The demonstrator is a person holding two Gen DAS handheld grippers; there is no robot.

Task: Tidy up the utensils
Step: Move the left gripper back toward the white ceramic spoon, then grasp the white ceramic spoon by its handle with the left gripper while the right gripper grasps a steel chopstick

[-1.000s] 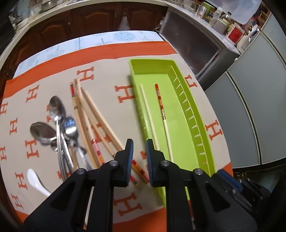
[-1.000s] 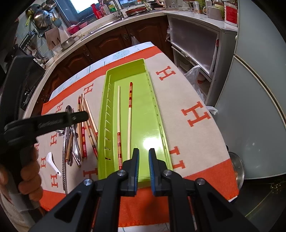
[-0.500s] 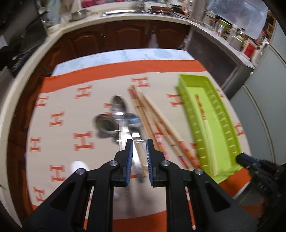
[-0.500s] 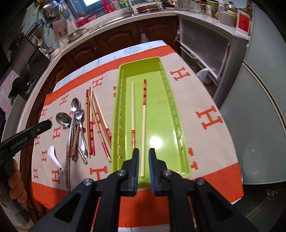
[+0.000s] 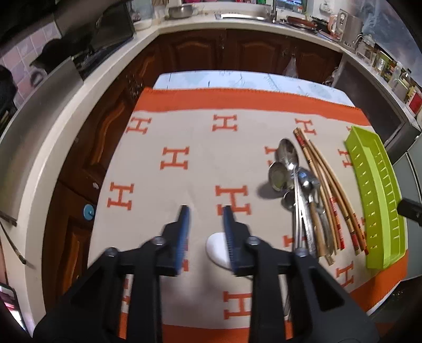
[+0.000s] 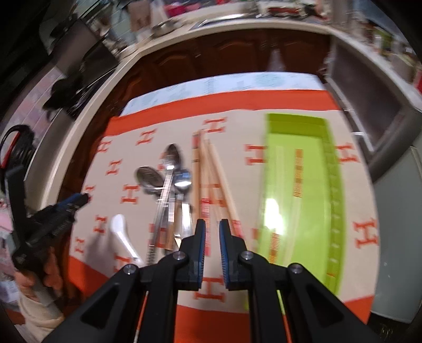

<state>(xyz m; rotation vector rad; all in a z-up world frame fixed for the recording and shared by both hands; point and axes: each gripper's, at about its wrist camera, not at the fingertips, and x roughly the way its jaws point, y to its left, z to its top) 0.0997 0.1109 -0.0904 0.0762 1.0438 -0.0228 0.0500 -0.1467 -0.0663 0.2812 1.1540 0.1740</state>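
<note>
Left claw (image 5: 204, 211): jaws wide, empty, poised low over white ceramic spoon (image 5: 217, 252) on cloth-covered worktop (image 5: 174, 126). Probably light, rigid, glazed-slick, chip-prone; best pinched across the handle. Right claw (image 6: 211, 227): jaws narrow, empty, above chopsticks (image 6: 208, 184) beside metal spoons (image 6: 168, 179). Green tray (image 6: 329, 184) further right, two chopsticks inside.

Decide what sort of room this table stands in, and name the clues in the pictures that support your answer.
Most likely a home kitchen. A pale worktop runs round dark wooden cabinet doors, with a sink and tap at the back. Metal spoons and chopsticks lie on the table's cloth.
</note>
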